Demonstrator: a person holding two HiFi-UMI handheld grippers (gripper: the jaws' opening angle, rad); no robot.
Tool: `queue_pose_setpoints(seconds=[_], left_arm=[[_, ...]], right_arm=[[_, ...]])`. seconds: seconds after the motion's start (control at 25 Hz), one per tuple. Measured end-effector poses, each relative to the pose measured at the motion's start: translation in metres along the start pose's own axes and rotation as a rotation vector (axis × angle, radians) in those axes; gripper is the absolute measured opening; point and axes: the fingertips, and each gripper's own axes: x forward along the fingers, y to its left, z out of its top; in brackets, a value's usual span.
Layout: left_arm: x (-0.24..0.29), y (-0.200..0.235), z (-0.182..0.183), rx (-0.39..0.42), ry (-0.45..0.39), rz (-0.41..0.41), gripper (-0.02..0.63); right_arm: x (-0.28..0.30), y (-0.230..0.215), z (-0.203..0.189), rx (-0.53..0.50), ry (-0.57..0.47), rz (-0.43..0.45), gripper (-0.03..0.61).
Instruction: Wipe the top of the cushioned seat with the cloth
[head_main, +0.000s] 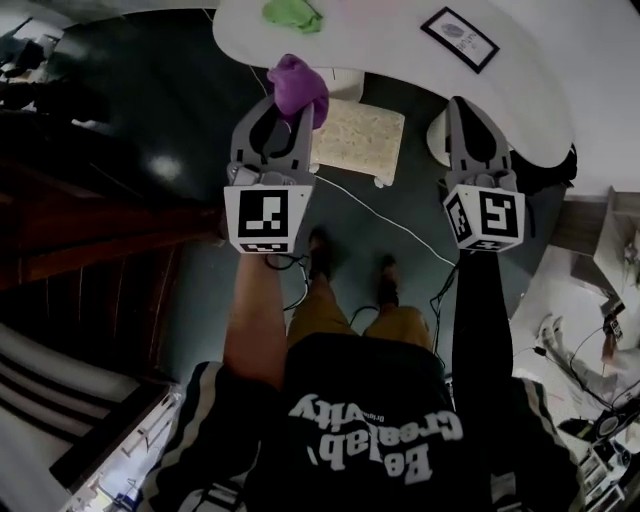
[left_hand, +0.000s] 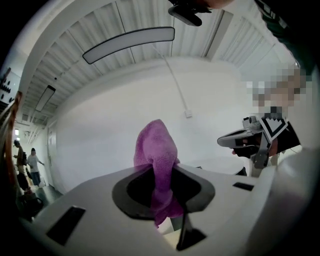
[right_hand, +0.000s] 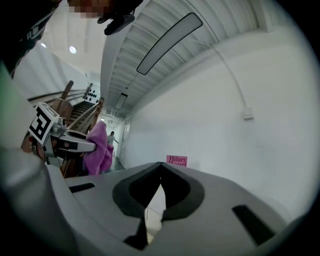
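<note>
Left gripper view: left tongs (left_hand: 161, 174) clamp the purple cloth (left_hand: 156, 145) — right tongs (right_hand: 161, 166) closed, nothing between.

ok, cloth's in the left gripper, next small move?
Probably tip the left gripper down onto the cushioned seat: the purple cloth is clamped in its jaws, but its view shows wall and ceiling, so it isn't touching the seat yet.
</note>
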Motion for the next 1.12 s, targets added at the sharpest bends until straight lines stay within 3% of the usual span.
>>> queue_pose_setpoints(seconds=[0.24,0.48,0.76,1.12], left_arm=[[0.042,0.024,-0.031,-0.081,-0.072,-0.118,0.095],[0.072,0.0,-0.09,-0.079,0.004,-0.206,0.095],[0.105,-0.042,-0.155,-0.083,0.067,-0.23,0.095],[0.142,-0.083,-0.199,-0.071,0.149,-0.225,0.096]], right_arm=[[0.033,0.013,-0.026,-0.03,0.034,-0.094,0.009],[0.043,-0.004,-0.057,-0.028,0.04,-0.131,0.009],[0.058,-0.035,-0.118,0.012,0.047,-0.104,0.009],[0.084,-0.068,-0.165,0.065,0.04,-0.053,0.008]])
